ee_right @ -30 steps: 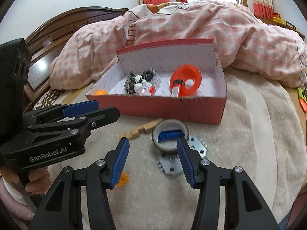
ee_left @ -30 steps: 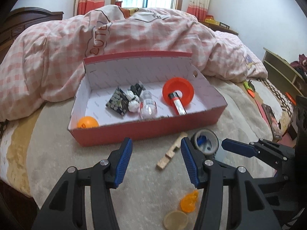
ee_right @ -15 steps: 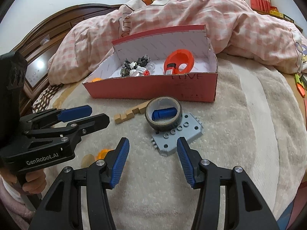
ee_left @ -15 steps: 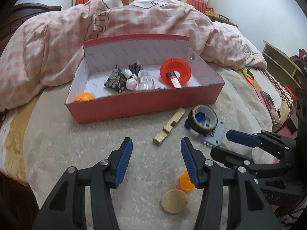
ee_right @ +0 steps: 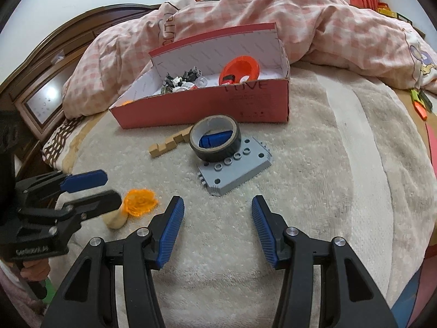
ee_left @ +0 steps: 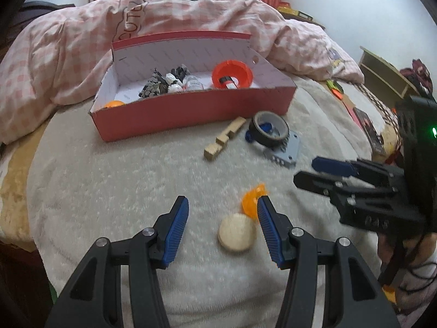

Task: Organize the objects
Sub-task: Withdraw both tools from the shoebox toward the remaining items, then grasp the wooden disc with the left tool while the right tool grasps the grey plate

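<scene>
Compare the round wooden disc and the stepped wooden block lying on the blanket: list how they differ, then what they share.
Shape: the round wooden disc is a flat circle; the stepped wooden block is long with notched steps.
Colour: the disc is paler; the block is more tan.
Place: the disc lies near the left gripper, beside an orange plastic piece; the block lies near the red box.
Shared: both look wooden and rest outside the box.
</scene>
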`<state>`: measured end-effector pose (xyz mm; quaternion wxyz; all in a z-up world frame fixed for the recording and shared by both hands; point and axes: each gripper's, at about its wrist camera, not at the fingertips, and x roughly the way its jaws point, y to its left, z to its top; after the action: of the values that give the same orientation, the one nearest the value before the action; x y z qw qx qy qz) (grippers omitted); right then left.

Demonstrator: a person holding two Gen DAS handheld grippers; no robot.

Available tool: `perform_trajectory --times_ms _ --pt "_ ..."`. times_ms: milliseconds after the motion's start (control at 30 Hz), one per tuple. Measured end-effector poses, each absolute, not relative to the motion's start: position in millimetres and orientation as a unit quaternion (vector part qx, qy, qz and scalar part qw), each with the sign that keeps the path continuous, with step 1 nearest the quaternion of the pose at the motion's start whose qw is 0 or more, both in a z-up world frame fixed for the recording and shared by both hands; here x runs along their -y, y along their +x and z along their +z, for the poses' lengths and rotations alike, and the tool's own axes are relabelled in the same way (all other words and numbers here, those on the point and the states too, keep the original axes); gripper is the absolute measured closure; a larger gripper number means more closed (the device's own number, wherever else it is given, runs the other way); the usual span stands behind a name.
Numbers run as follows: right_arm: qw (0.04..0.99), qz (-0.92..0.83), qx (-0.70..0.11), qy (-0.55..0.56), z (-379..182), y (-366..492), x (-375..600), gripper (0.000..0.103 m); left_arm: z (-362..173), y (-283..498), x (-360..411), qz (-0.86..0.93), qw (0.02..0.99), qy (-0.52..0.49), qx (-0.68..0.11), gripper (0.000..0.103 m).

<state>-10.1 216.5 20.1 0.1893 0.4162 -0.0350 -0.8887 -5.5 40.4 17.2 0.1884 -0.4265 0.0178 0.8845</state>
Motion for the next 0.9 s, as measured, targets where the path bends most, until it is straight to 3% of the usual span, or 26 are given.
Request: perform_trajectory --times_ms 367,433,533,900 --pt "0.188 -0.89 0.029 0.415 19.4 -8.1 -214.3 0.05 2.8 6.4 -48.3 0.882 0.2 -0.423 -0.049 0.051" --pt "0.188 -0.889 0.029 0.416 19.3 -8.2 -214.1 0.05 0.2 6.0 -49.3 0.885 0.188 -0.421 -0.059 0.063" --pt "0.187 -0.89 0.029 0.415 19.2 -8.1 -213.9 0.05 0.6 4.0 -45.3 0.889 0.179 -0.417 -0.058 0.073" --pt "0.177 -0.898 0.01 0.403 24.0 -19.4 -207.4 0.05 -1.2 -17.5 -19.4 0.897 0.142 -0.418 -0.014 0.073"
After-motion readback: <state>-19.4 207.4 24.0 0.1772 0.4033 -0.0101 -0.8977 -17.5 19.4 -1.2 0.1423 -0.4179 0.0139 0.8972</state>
